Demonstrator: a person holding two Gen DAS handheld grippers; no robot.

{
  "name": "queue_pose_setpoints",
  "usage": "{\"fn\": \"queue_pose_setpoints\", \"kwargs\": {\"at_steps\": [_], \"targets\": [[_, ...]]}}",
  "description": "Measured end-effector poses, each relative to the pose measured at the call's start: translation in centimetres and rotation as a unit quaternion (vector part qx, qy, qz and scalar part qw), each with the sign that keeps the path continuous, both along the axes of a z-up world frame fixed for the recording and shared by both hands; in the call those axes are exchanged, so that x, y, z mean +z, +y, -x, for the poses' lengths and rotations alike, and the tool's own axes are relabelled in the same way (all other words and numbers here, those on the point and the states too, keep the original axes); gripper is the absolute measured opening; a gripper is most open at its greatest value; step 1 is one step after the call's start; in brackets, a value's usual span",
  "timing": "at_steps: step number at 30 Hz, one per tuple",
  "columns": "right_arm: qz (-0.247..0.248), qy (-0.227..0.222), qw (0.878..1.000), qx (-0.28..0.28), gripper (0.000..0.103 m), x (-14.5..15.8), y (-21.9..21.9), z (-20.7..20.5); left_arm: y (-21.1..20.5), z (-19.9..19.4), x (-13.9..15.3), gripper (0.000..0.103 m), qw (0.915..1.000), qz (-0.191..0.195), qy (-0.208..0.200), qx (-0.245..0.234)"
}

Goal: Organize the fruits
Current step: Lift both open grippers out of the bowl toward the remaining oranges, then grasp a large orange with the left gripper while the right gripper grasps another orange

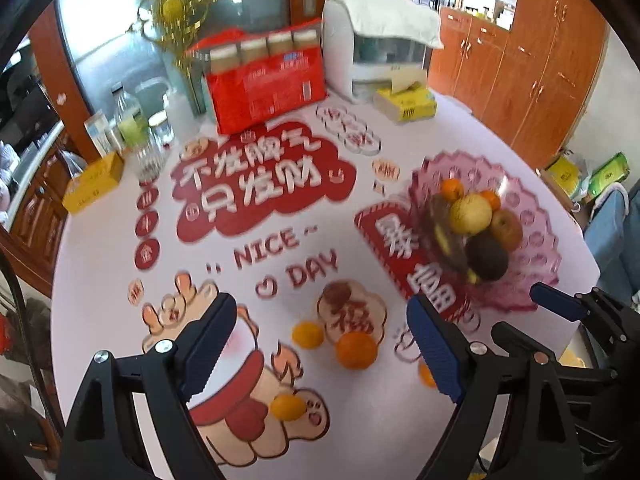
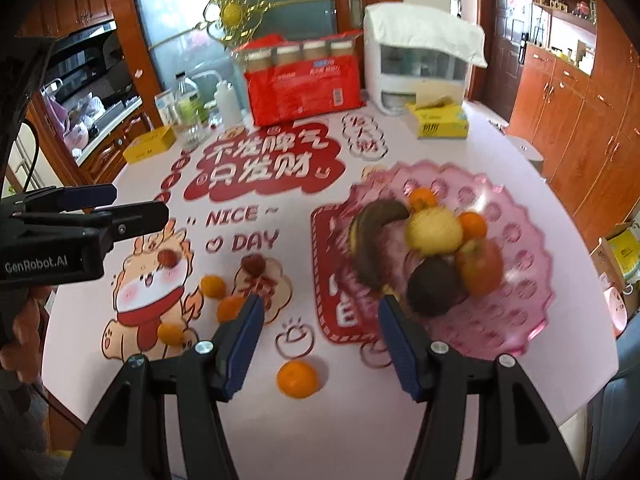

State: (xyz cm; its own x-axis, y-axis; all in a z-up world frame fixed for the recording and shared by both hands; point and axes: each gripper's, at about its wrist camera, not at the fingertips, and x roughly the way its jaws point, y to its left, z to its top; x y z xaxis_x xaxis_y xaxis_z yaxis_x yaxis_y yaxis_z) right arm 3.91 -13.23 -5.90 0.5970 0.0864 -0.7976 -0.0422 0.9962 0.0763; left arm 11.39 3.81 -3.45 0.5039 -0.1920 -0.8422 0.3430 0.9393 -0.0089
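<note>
A pink scalloped plate [image 1: 536, 216] [image 2: 524, 304] holds a dark banana [image 2: 376, 216], a yellow fruit [image 2: 434, 230], a red apple [image 2: 480, 266], a dark avocado [image 2: 434, 288] and two oranges. Loose oranges lie on the printed tablecloth: one [image 1: 356, 350] and a smaller one [image 1: 307, 335] below my left gripper [image 1: 320, 304], which hangs open with nothing in it. Another orange [image 2: 298, 378] lies under my right gripper [image 2: 322, 306], also open and not holding anything. Two small red fruits [image 2: 253, 264] [image 2: 168, 258] sit on the cloth. Each gripper shows in the other's view, the right gripper [image 1: 516, 308] and the left gripper [image 2: 136, 204].
At the table's back stand a red pack of bottles [image 2: 304, 88], a white appliance under a cloth [image 2: 416, 64], a yellow tissue pack [image 2: 440, 120], jars and bottles [image 2: 188, 112] and a yellow box [image 2: 150, 144]. Wooden cabinets [image 2: 580, 120] line the right side.
</note>
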Motion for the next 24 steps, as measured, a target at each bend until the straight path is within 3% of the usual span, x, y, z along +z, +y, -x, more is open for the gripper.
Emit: {"fn": "queue_pose_setpoints", "kwargs": {"at_steps": [12,17,20,24], "targets": [[-0.014,0.058,0.998,-0.007,0.06,-6.6,1.6,1.4,0.4,0.7,-9.9,0.085,0.9954,-0.001,0.091,-0.029],[-0.023,0.077,0.997,-0.009,0.06,-8.7,1.4,1.2,-0.7,0.5,-11.5,0.08,0.9935,0.009,0.108,-0.036],[-0.034,0.091,0.995,-0.009,0.06,-9.9,1.1,1.1,-1.5,0.2,-12.3,0.072,0.992,0.009,0.121,-0.035],[-0.046,0.102,0.994,-0.005,0.06,-10.8,0.8,0.8,-2.4,-0.2,-13.0,0.07,0.9905,0.015,0.133,-0.029]]}}
